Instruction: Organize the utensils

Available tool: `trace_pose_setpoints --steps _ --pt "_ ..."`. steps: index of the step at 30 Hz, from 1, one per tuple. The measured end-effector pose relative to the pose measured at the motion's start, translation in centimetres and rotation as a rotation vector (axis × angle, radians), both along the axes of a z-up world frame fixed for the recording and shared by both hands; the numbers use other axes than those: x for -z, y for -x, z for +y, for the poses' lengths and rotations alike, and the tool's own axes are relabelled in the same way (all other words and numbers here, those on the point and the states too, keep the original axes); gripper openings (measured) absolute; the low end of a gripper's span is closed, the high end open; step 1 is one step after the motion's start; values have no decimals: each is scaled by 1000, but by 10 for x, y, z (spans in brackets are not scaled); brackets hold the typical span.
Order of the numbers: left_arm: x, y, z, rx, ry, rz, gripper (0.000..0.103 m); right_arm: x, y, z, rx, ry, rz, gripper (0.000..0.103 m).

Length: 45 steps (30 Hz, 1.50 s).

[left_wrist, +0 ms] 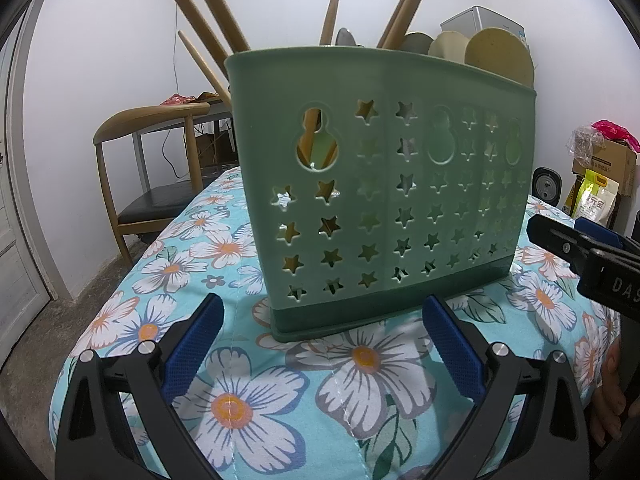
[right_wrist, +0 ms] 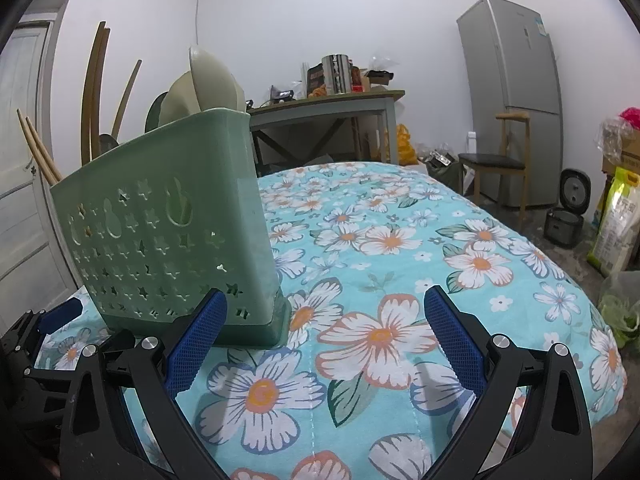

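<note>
Green plastic utensil caddy with star-shaped cut-outs [left_wrist: 376, 200] stands upright on the floral turquoise quilted cover [left_wrist: 304, 392], near the cover's left side as the right wrist view shows it. Whether a bed or a worktop lies under the cover cannot be told.

Contents: wooden chopsticks [left_wrist: 208, 12] lean out of the compartment at one end; pale round spoon bowls [left_wrist: 500, 54] rise above the rim at the other end; a wooden handle [left_wrist: 333, 12] and a dark utensil between them.

Handling, judged: thin moulded wall, probably light and slightly flexible, smooth enough to slip. Long sticks make it top-heavy, and the soft cover gives poor footing, so a sideways push could tip it. Best hold is likely the top rim or an end wall, pinched across the wall's thickness. Chopsticks are stiff and thin; they could roll in a pinch, so take them mid-shaft.

Left tongs [left_wrist: 324, 344]: released, jaws spread wide, nothing between, just in front of the caddy's darker base. Right tongs [right_wrist: 326, 336]: likewise spread and empty, with the caddy's near corner just beside the left pad.

No loose utensils visible on the cover.
</note>
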<state>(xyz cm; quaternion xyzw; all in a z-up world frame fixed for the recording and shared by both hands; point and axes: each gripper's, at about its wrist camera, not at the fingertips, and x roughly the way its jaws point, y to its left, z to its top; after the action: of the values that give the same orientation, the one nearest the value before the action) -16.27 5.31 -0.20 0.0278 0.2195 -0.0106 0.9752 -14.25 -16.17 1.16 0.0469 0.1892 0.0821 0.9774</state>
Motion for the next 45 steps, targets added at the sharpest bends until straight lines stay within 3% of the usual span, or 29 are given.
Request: trace_pose_setpoints --steps 45 --pt "0 0 1 0 0 0 98 -2 1 6 3 29 -6 95"
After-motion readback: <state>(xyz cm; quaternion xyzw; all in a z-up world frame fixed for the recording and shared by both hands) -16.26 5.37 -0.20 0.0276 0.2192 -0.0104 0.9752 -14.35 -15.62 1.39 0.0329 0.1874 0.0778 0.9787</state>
